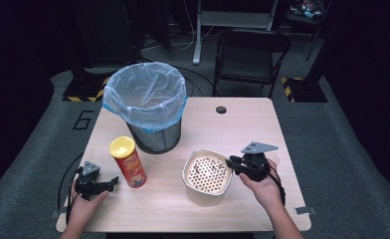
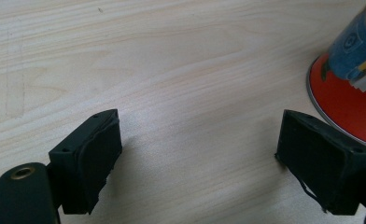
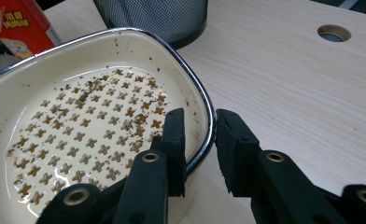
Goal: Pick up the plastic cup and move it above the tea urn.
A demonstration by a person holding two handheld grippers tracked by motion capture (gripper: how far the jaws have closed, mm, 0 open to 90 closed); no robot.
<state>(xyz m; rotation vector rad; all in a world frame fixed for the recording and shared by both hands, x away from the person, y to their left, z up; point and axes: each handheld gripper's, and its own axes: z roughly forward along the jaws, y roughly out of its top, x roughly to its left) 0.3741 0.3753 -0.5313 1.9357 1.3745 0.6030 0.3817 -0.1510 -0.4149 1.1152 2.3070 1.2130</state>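
A cream bowl (image 1: pixel 208 174) with a metal rim and a perforated bottom, flecked with dark crumbs, stands on the wooden table (image 1: pixel 243 129) at front right. My right gripper (image 1: pixel 231 162) is shut on its right rim. In the right gripper view one jaw is inside the bowl (image 3: pixel 78 126) and the other outside, with the right gripper (image 3: pixel 200 116) pinching the rim. A red and yellow snack can (image 1: pixel 128 162) stands upright at front left. My left gripper (image 1: pixel 114 181) lies on the table just left of it, open; in its own view the left gripper (image 2: pixel 197 126) has nothing between its jaws, and the can's base (image 2: pixel 354 79) is at the right.
A black mesh bin (image 1: pixel 148 107) lined with a blue plastic bag stands at the back left of the table, behind the can and bowl; its mesh wall (image 3: pixel 158 16) is just beyond the bowl. A cable hole (image 1: pixel 221 109) is at the table's far edge. A folding chair (image 1: pixel 250 55) stands beyond.
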